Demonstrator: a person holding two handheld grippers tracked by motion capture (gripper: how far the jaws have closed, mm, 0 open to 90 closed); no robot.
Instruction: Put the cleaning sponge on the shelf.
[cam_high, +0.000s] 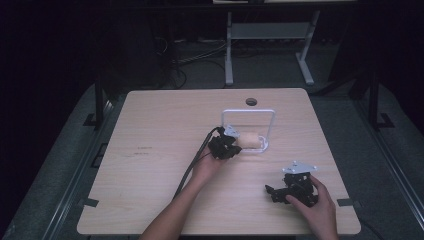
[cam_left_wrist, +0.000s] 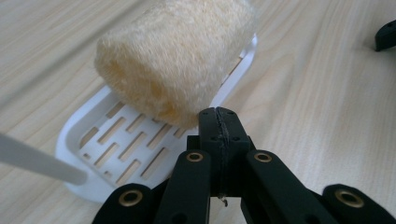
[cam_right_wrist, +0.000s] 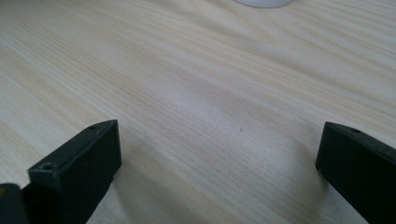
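Your table (cam_high: 165, 150) is light wood, and on it toward the far middle sits a white slotted soap tray (cam_left_wrist: 116, 144) with a white wire frame (cam_high: 247, 112) rising over it. Lying on its side in that tray is a beige loofah roll (cam_left_wrist: 177, 56), resting on the slats and covering the far part of the tray; the near slats are bare. Your left gripper (cam_left_wrist: 218, 116) is at the tray's near end, jaws pressed together with nothing between them, tips just at the loofah's lower near edge; touching or barely apart, cannot tell. In the high view your left forearm (cam_high: 175, 215) comes up diagonally from the bottom edge, and the left gripper's cable (cam_high: 192, 167) trails back along the table beside it. Your right gripper (cam_high: 295, 187) rests low over the table's near right corner area, well apart from the tray, held by your right hand (cam_high: 315, 207), grey plate (cam_high: 300, 168) on top. In the right gripper view its jaws are spread wide over bare wood, gripping nothing. A round hole (cam_high: 251, 102) sits near the table's far edge, behind the frame. A white desk leg frame (cam_high: 270, 45) stands on the floor beyond.
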